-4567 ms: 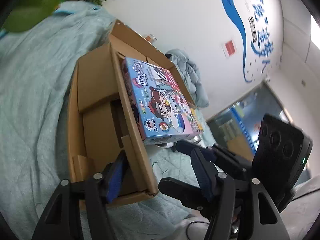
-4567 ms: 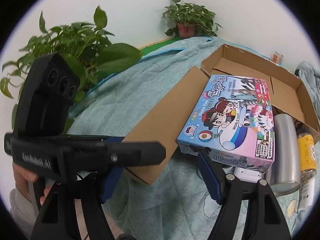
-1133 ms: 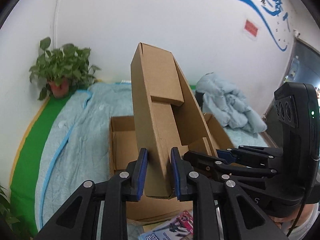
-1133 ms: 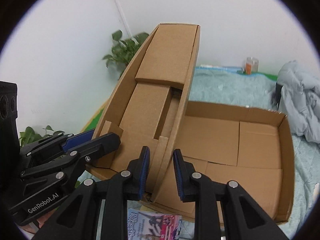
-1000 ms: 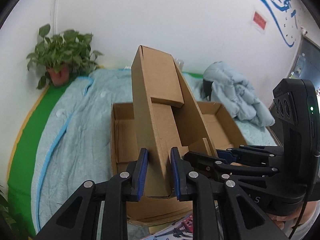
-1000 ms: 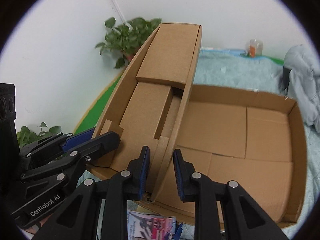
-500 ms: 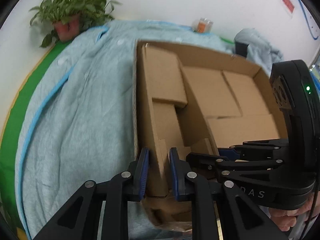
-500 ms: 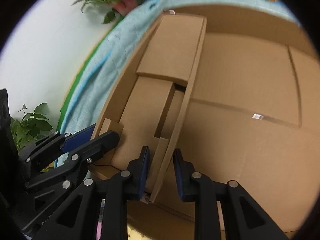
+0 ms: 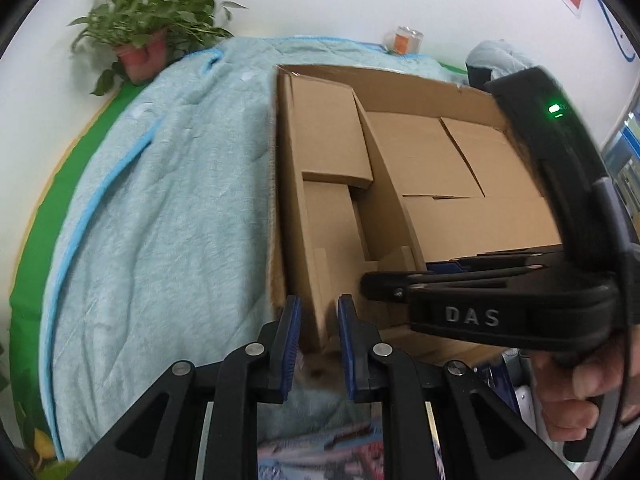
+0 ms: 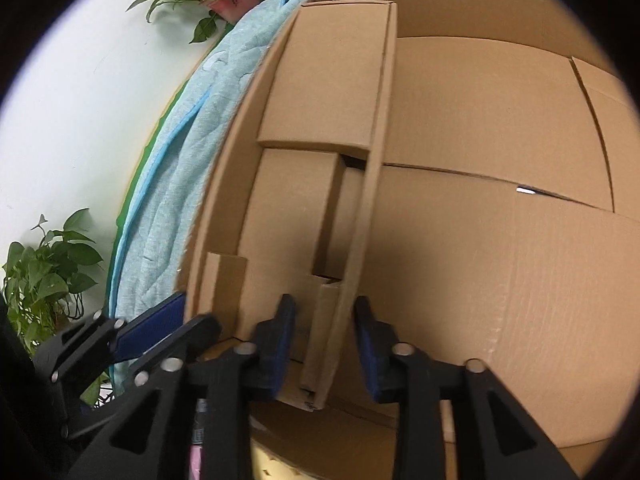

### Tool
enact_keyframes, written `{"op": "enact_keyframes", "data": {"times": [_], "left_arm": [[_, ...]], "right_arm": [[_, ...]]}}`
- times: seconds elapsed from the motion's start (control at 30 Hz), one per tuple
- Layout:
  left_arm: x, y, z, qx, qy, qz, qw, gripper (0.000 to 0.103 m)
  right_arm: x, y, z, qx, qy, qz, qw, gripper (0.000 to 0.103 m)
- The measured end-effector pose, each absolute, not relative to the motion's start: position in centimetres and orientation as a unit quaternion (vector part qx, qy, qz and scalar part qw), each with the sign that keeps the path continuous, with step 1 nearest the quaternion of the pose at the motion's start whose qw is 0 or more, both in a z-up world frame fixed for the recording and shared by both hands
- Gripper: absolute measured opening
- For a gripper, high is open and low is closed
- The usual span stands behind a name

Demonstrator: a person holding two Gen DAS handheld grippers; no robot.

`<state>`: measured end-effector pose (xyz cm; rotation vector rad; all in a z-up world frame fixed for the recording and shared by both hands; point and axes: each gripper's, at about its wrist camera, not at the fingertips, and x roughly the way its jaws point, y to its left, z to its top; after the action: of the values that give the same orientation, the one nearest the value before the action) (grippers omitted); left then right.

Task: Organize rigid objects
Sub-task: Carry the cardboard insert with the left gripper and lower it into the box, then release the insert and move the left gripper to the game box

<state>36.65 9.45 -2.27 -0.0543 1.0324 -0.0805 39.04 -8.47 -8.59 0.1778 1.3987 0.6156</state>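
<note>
A big open cardboard box (image 9: 440,152) (image 10: 480,120) lies on a teal blanket (image 9: 160,220). Its long left flap (image 9: 324,128) (image 10: 332,80) stands folded inward along the side. My left gripper (image 9: 316,320) is shut on the near end of that flap; in the right wrist view the left gripper (image 10: 180,320) sits at the lower left. My right gripper (image 10: 324,320) straddles the flap's inner edge. Its jaws are opening, with the cardboard between the blue pads and a gap on each side. In the left wrist view the right gripper (image 9: 400,276) reaches in from the right.
A colourful game box (image 9: 320,452) lies under the grippers at the near edge. A potted plant (image 9: 148,32) and a jar with an orange label (image 9: 404,40) stand by the far wall, bundled clothing (image 9: 492,56) beside them. A person's hand (image 9: 576,392) holds the right gripper.
The box, held tilted up in the air, has come down flat on the blanket with both grippers. The right jaws have parted from the flap; the left stays clamped.
</note>
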Motion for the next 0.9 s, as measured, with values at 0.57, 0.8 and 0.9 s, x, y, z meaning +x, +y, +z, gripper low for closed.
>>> {"op": "enact_keyframes", "data": {"times": [0.57,0.8,0.9], "left_arm": [[20.3,8.0,6.2,-0.073,0.296,0.027,0.952,0.102],[14.6,1.7,5.9,-0.093,0.255,0.000,0.962,0.103],[13.5,-2.3,5.0,-0.067,0.259,-0.001,0.964,0.103]], "right_arm": [[26.5,-16.6,0.0,-0.011,0.448,0.259,0.856,0.102],[16.8,-23.7,-0.5,0.002,0.400,0.162,0.902,0.102],[15.2,-25.5,-1.6,0.009,0.411,0.141,0.901,0.102]]}}
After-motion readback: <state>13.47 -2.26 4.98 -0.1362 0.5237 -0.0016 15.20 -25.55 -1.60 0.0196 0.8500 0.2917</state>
